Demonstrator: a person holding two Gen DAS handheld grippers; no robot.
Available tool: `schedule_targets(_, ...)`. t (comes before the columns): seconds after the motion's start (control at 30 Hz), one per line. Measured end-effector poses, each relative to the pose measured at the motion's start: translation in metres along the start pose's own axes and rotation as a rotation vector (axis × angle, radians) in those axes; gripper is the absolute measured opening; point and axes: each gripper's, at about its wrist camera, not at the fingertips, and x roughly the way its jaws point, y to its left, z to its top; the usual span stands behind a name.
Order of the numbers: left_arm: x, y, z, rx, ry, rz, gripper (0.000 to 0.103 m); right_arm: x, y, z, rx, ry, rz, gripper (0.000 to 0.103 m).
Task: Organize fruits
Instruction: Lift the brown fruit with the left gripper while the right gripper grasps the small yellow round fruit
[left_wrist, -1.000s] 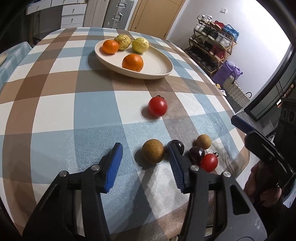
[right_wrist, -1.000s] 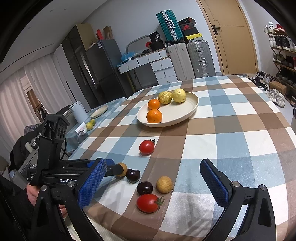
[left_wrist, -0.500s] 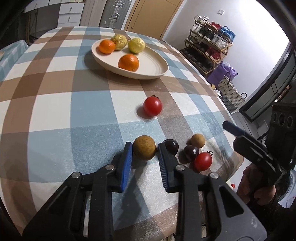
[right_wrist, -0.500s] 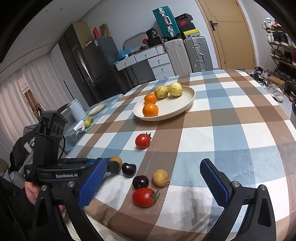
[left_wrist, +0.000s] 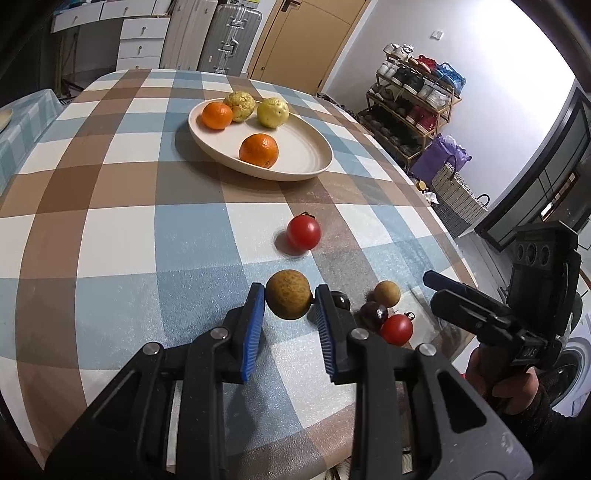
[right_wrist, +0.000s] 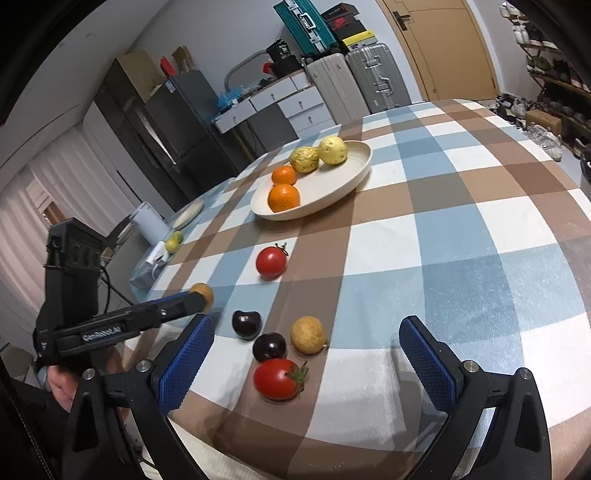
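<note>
My left gripper (left_wrist: 290, 300) is shut on a round brown fruit (left_wrist: 289, 299) and holds it just above the checked tablecloth; it shows in the right wrist view (right_wrist: 202, 294) too. A cream oval plate (left_wrist: 306, 168) at the far middle holds two oranges (left_wrist: 258, 150) and two yellow fruits (left_wrist: 272, 113). Loose on the cloth lie a red tomato (left_wrist: 303, 232), two dark cherries (right_wrist: 246, 324), a small tan fruit (right_wrist: 308, 335) and a second tomato (right_wrist: 276, 379). My right gripper (right_wrist: 306, 354) is open and empty, hovering over the near edge by this cluster.
The table's near edge (right_wrist: 332, 443) drops off just below the fruit cluster. A side table with a white kettle (right_wrist: 146, 225) stands to the left. A shoe rack (left_wrist: 417, 96) and a wicker basket (left_wrist: 456, 195) stand to the right.
My left gripper closed its open jaws around the brown fruit and lifted it slightly. The right gripper stayed open and shifted little.
</note>
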Motion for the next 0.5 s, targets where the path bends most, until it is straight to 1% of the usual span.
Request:
schedule_targets(0.13,-0.002,0.000,0.000,0.004,-0.007,-0.002,0.025,0.002,0.001,-0.001,0.002,0.005,-0.008,0.101)
schedule_targets(0.2,-0.004,0.002,-0.001,0.000,-0.009,-0.005,0.025,0.004,0.002,0.000,0.000,0.006,-0.014,0.095)
schedule_targets(0.27,-0.004,0.004,-0.002,-0.006,-0.009,-0.007,0.025,0.008,0.004,0.001,-0.002,0.016,-0.024,0.084)
schedule_targets(0.4,-0.005,0.008,-0.003,-0.016,-0.006,-0.006,0.025,0.014,0.005,0.001,0.002,0.033,-0.009,0.075)
schedule_targets(0.47,-0.005,0.009,-0.003,-0.018,-0.004,-0.005,0.025,0.016,0.006,-0.001,0.004,0.040,0.004,0.066)
schedule_targets(0.5,-0.005,0.009,-0.003,-0.017,-0.004,-0.004,0.025,0.017,0.006,-0.001,0.004,0.044,0.008,0.064)
